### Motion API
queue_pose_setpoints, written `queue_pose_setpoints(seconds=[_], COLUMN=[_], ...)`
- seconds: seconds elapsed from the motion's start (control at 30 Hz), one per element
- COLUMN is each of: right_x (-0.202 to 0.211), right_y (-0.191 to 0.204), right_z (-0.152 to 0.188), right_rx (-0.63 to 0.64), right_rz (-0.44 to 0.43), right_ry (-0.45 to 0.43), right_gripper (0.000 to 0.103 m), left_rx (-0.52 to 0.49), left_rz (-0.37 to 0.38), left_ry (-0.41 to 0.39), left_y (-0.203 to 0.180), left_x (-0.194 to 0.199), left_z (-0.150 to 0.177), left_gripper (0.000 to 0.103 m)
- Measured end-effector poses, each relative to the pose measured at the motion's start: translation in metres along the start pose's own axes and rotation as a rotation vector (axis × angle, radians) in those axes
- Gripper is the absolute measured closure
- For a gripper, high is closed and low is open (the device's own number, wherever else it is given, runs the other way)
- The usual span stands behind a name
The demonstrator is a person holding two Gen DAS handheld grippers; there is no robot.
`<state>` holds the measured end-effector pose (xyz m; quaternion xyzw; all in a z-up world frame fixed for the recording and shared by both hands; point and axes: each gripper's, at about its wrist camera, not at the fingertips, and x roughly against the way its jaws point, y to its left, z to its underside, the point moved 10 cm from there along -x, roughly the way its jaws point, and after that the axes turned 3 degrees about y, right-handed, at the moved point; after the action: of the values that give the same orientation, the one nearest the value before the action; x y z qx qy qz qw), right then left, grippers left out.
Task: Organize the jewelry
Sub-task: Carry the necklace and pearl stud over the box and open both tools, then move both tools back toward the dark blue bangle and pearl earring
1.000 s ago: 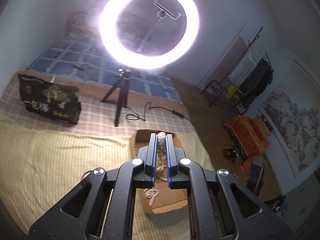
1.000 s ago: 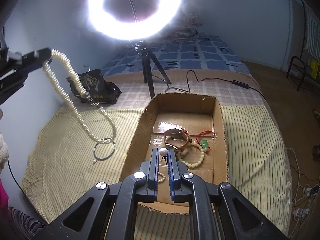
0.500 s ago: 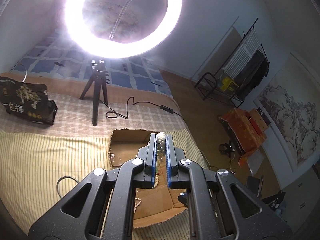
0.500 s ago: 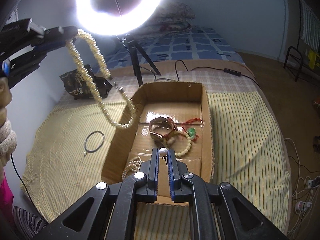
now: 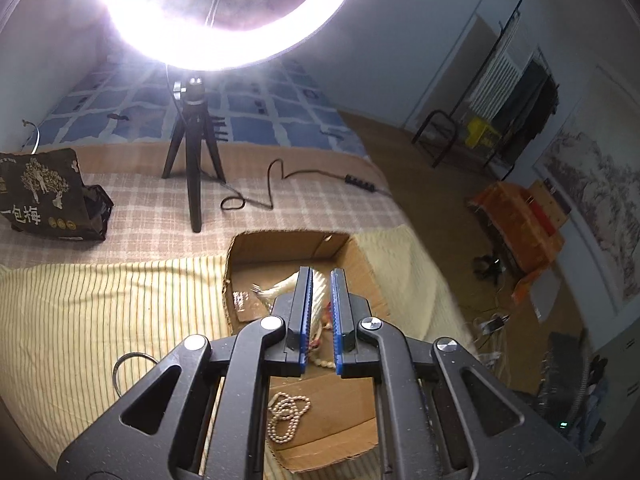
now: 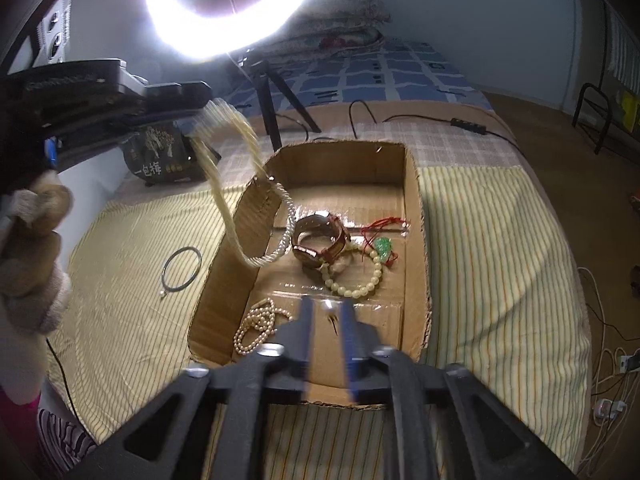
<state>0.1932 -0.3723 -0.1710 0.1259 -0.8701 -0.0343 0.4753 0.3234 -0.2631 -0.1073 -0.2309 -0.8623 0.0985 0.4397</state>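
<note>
Both claws are seen over a cardboard box (image 6: 416, 216) that lies on a striped yellow bed cover (image 6: 492, 240). By the left claw (image 5: 319, 276) a long cream bead necklace (image 6: 224, 200) is clamped at its top, the jaws nearly closed on the strand; in the right wrist view the necklace is blurred, hangs from that claw at the upper left, crosses the box's left wall and ends in a loop just above the box floor beside a brown watch (image 6: 320, 240). The right claw (image 6: 329, 304) is held low over the near end of the box, and its jaws have just been opening; a small pearl earring (image 6: 329, 307) is seen between them, and it cannot be told whether the pads touch it. Inside the box, a pale bead bracelet (image 6: 356, 276) is laid against the watch, a green pendant on red cord (image 6: 382, 246) is just beside it, and a small pearl strand (image 6: 256, 326) is coiled in the near left corner. A thin dark bangle (image 6: 182, 270) is left on the cover outside the box, to its left. A lit ring light (image 6: 228, 8) on a tripod is stood behind the box, with a dark snack bag (image 5: 44, 196) near it.
</note>
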Motion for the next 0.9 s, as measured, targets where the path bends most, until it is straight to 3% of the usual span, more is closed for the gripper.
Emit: queue_pose_setpoints(seconds=[0.03,0.1,0.13,0.17,0.27,0.37,0.9], right_x=[-0.001,-0.002,-0.002,-0.001,-0.001,-0.002,0.014], right_y=[0.0,0.001,0.001,0.002,0.005,0.005,0.011], right_z=[0.002,0.004,0.005,0.005,0.008,0.008,0.002], right_rx=[0.003,0.012,0.016,0.024,0.052,0.059,0.039], right_rz=[0.003,0.011,0.018,0.026,0.044,0.076,0.078], right_ry=[0.002,0.004,0.002,-0.006,-0.001,0.003,-0.032], right_gripper=[0.057,0.021,0.015,0.013,0.008,0.003,0.003], left_rx=[-0.01,-0.031,-0.035,-0.04,-0.048,-0.037,-0.047], left_rz=[-0.005,-0.03,-0.043,-0.056,-0.073,-0.082,-0.134], left_ry=[0.014,0.043,0.036,0.021,0.034,0.029,0.001], left_y=[-0.001,-0.001,-0.001,0.0,0.002,0.005,0.024], left_x=[-0.004,-0.01,-0.011,-0.01,-0.012,-0.011,0.011], left_z=[0.003,0.008,0.009,0.009,0.012,0.012,0.012], left_gripper=[0.094,0.064,0.047,0.043,0.041,0.03,0.029])
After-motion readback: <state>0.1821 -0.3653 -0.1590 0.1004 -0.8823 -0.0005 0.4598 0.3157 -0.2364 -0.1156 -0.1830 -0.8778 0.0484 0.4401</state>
